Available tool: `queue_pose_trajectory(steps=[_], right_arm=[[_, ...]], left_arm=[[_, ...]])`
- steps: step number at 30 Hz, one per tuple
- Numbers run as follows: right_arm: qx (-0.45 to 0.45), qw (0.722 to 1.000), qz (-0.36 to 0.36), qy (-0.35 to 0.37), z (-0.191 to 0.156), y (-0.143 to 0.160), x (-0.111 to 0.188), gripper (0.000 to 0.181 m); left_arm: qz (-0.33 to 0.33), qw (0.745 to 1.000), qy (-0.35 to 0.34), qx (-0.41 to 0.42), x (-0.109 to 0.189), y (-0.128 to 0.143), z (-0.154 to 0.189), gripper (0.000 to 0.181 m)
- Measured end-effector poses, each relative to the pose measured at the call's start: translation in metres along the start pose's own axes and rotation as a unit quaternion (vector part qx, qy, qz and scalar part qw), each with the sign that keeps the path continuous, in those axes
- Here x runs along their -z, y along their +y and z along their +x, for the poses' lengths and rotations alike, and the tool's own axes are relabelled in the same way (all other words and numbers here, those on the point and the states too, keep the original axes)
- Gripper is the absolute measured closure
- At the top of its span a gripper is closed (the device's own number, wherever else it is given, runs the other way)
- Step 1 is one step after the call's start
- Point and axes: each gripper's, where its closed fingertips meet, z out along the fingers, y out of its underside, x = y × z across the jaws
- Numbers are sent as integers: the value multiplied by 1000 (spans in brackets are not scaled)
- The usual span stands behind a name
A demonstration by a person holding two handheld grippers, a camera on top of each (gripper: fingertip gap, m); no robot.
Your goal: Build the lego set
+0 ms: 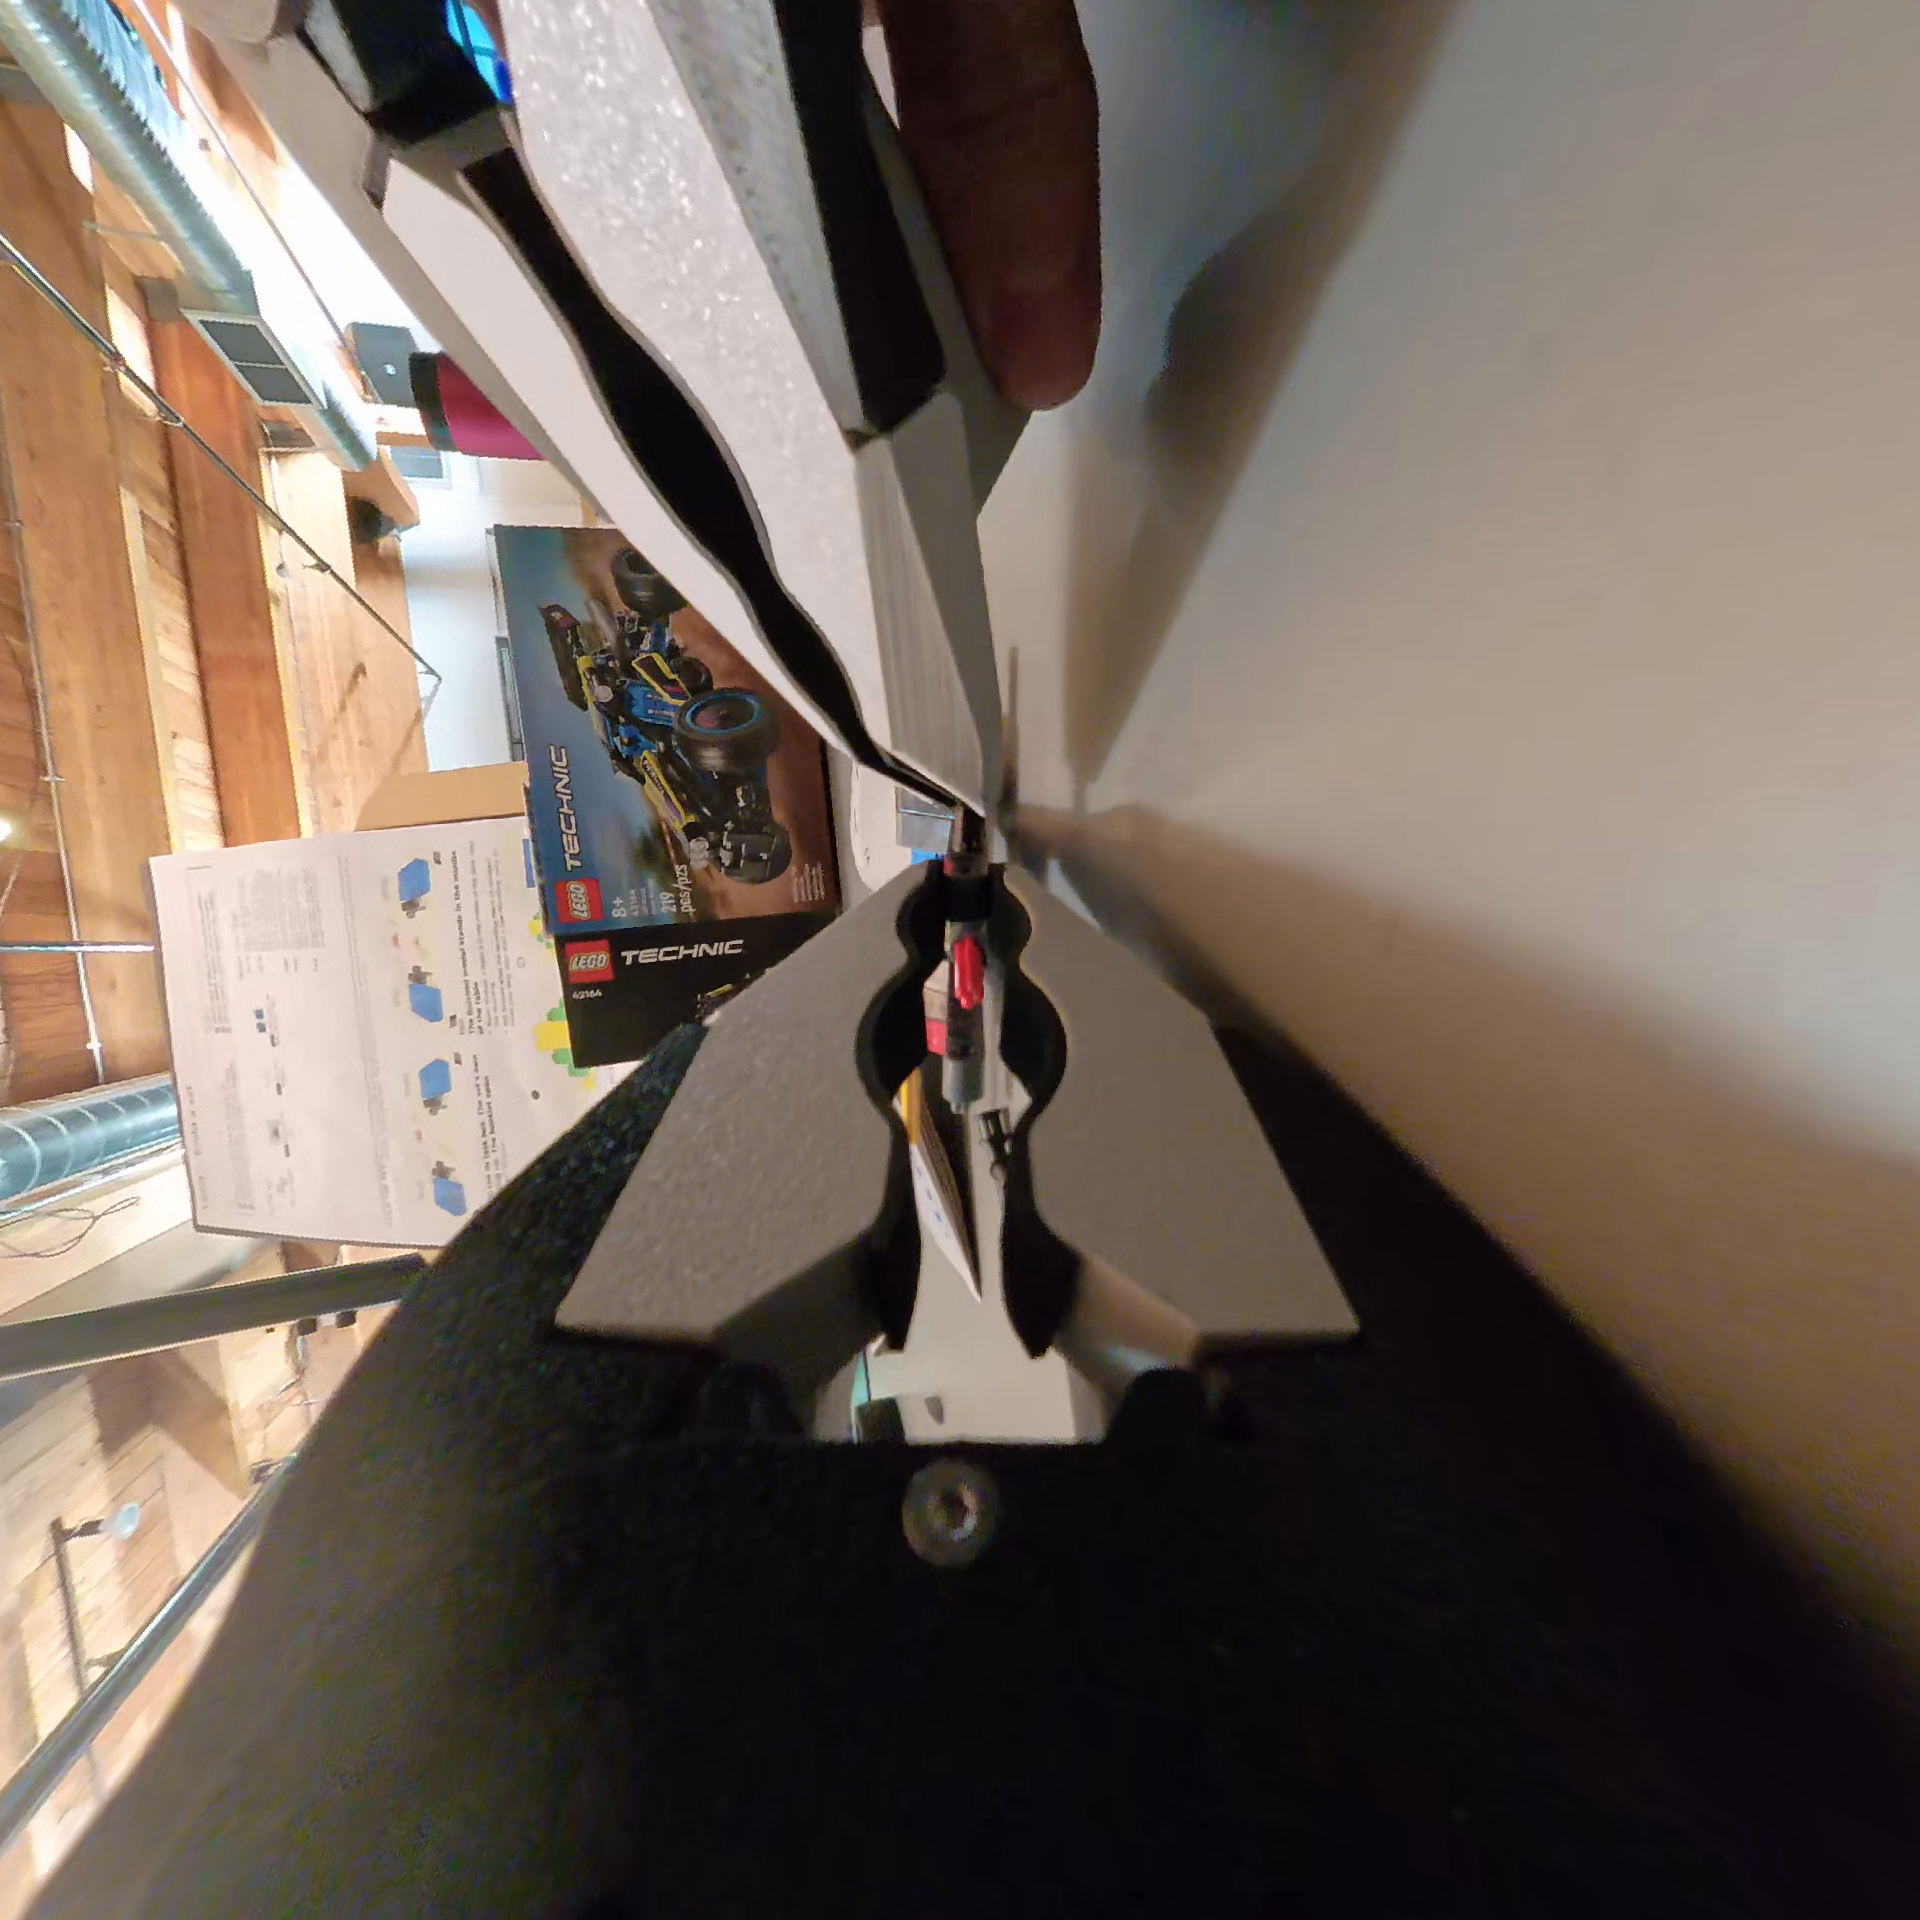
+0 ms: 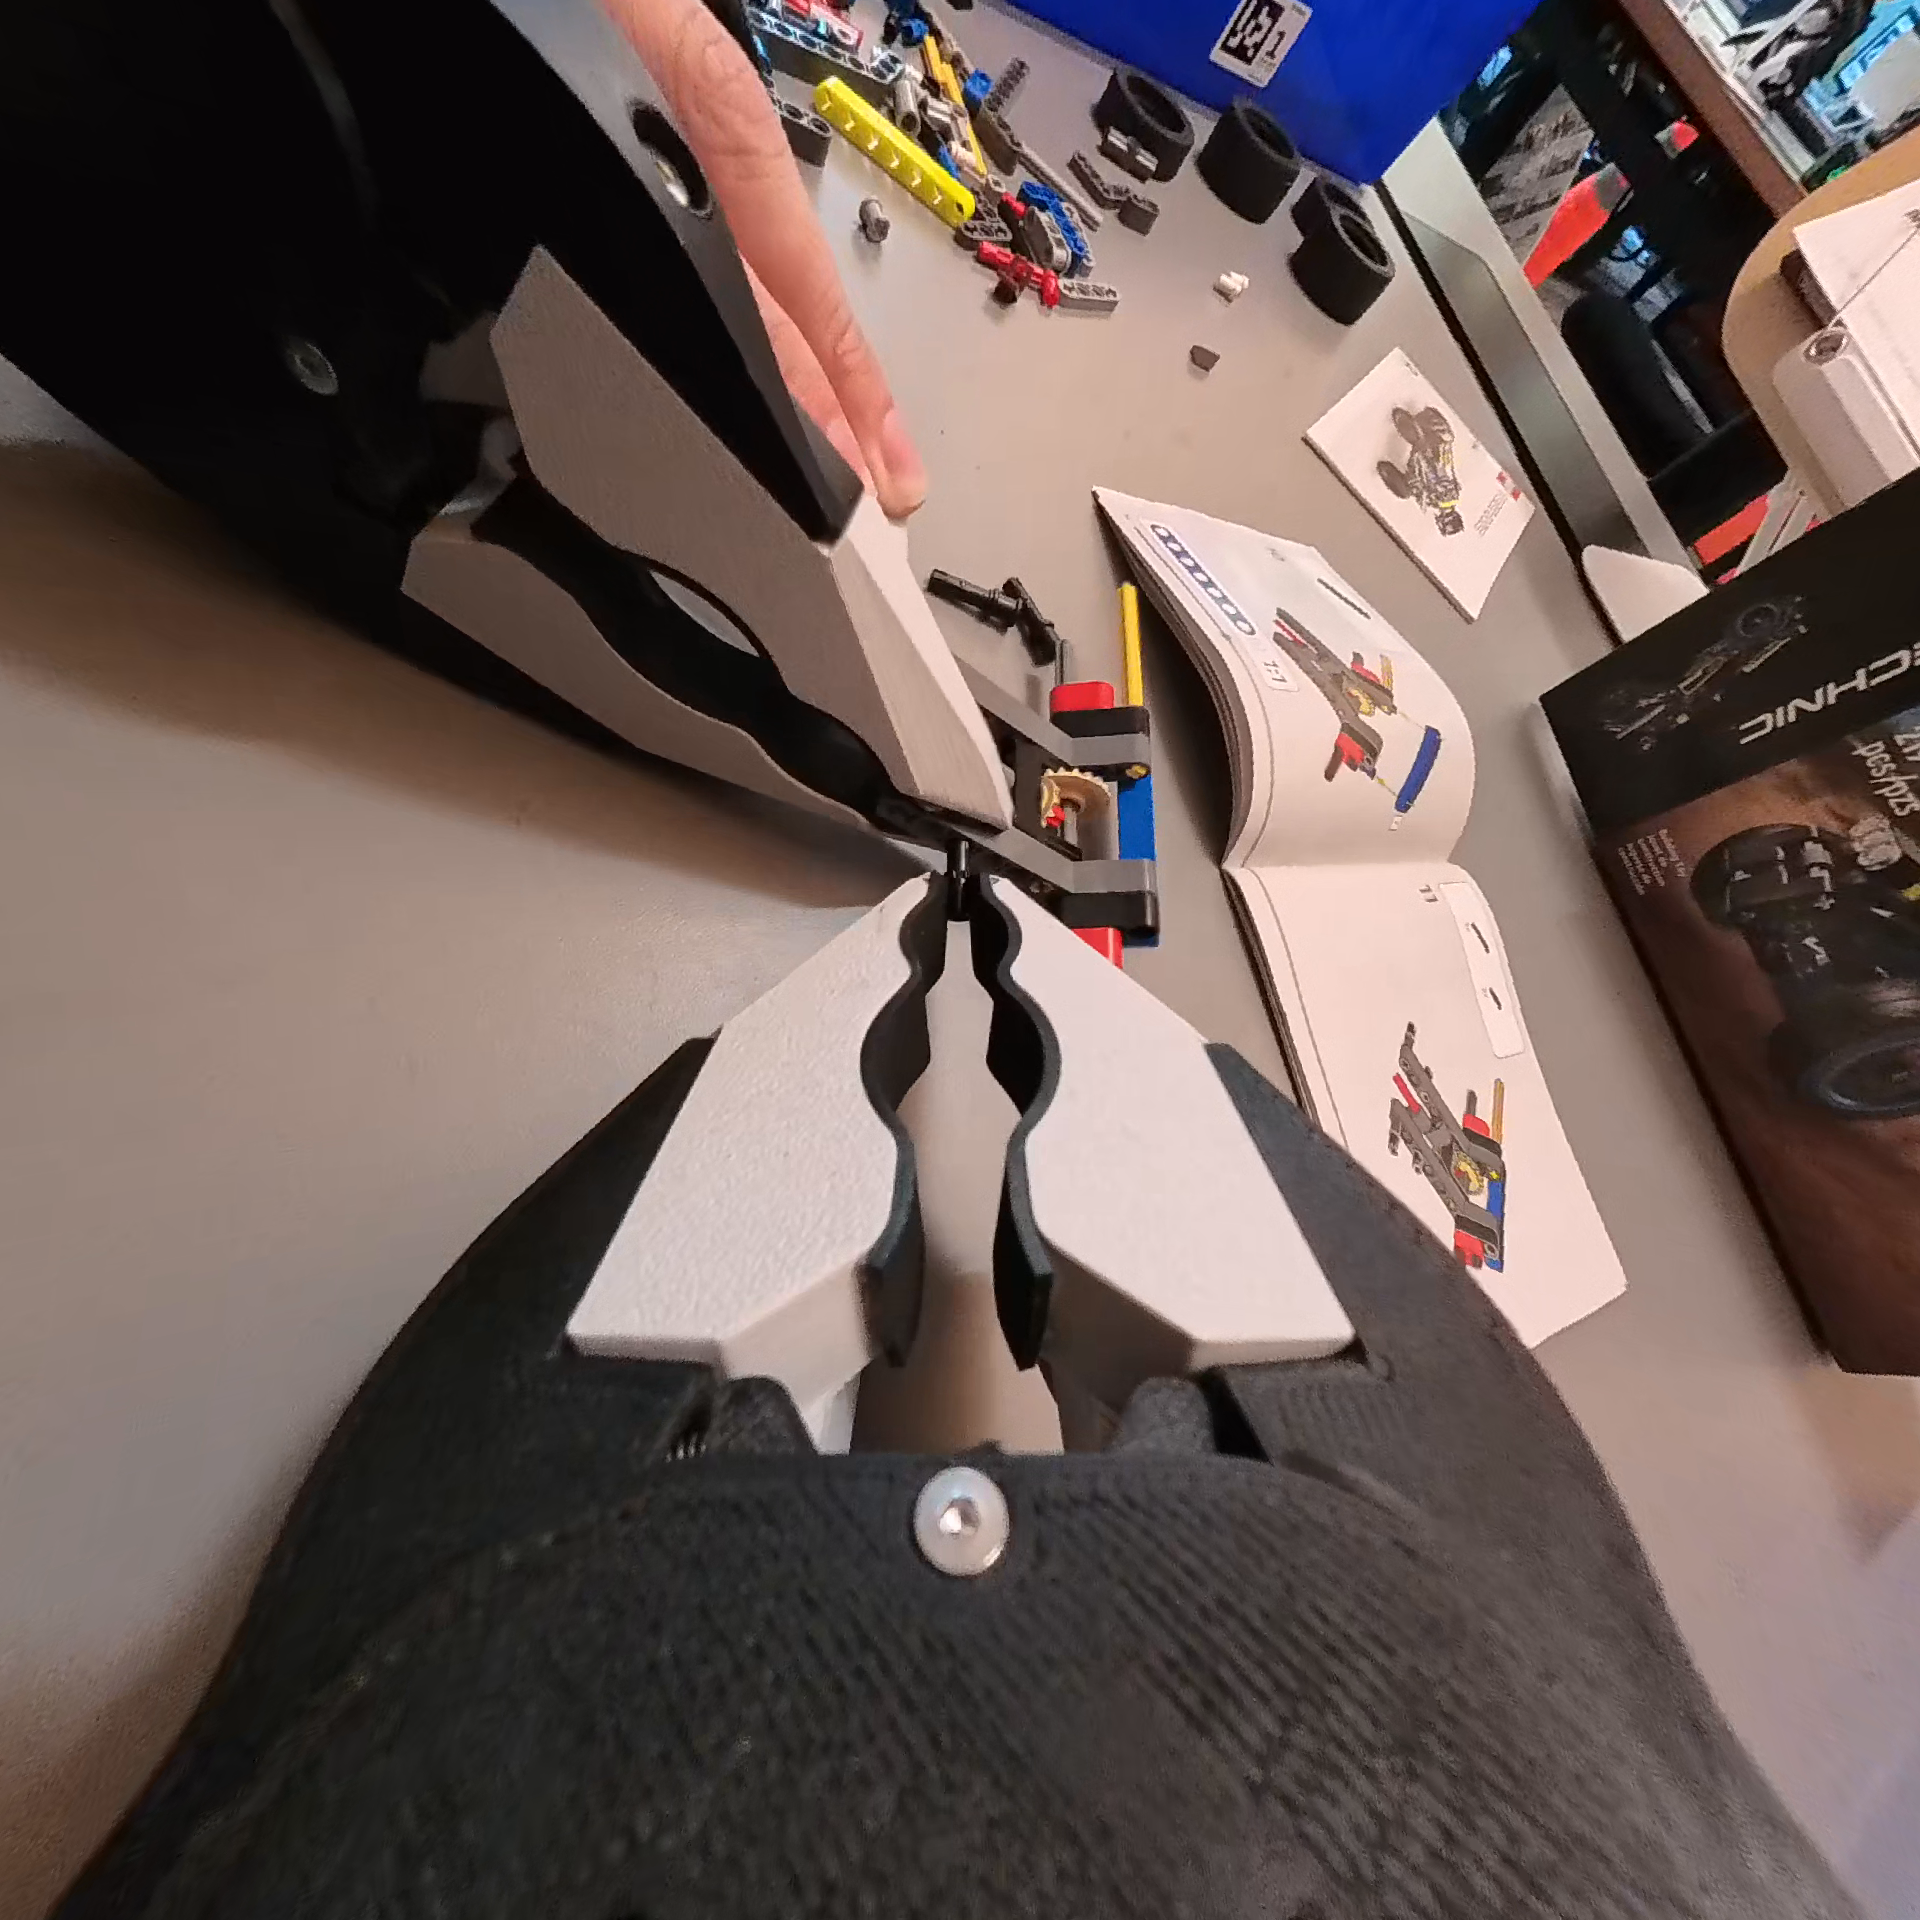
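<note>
The right gripper (image 2: 961, 896) pinches a small black pin (image 2: 958, 868) at its fingertips, touching the grey frame of the lego assembly (image 2: 1091, 800). The left gripper (image 2: 940, 816) is clenched on that frame, low against the grey desk (image 2: 364, 883). Just beside lies the open instruction booklet (image 2: 1340, 790), a printed set box (image 2: 1766, 935) at the desk's right edge. Loose pieces (image 2: 935, 156) and black tyres (image 2: 1247, 156) lie well apart, by a blue bin (image 2: 1351, 73). Bare desk spreads left.

Grey table (image 2: 364, 935) with open booklet (image 2: 1351, 790), loose pieces (image 2: 977, 166), tyres (image 2: 1247, 156).
</note>
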Motion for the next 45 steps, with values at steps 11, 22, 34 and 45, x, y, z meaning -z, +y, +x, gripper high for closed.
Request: queue_pose_trajectory(steps=[11,22,34,45], right_arm=[[84,995,-19,56,0,0,-3,178],[159,982,-33,96,0,-4,-2,178],[81,995,-66,9,-5,17,0,181],[125,973,-78,176,48,40,6,181]], left_arm=[[-6,1000,7,12,-1,3,2,176],[-16,1000,6,11,-1,5,2,176],[-8,1000,-1,-5,-1,3,2,176],[-2,1000,-1,14,-1,6,1,176]])
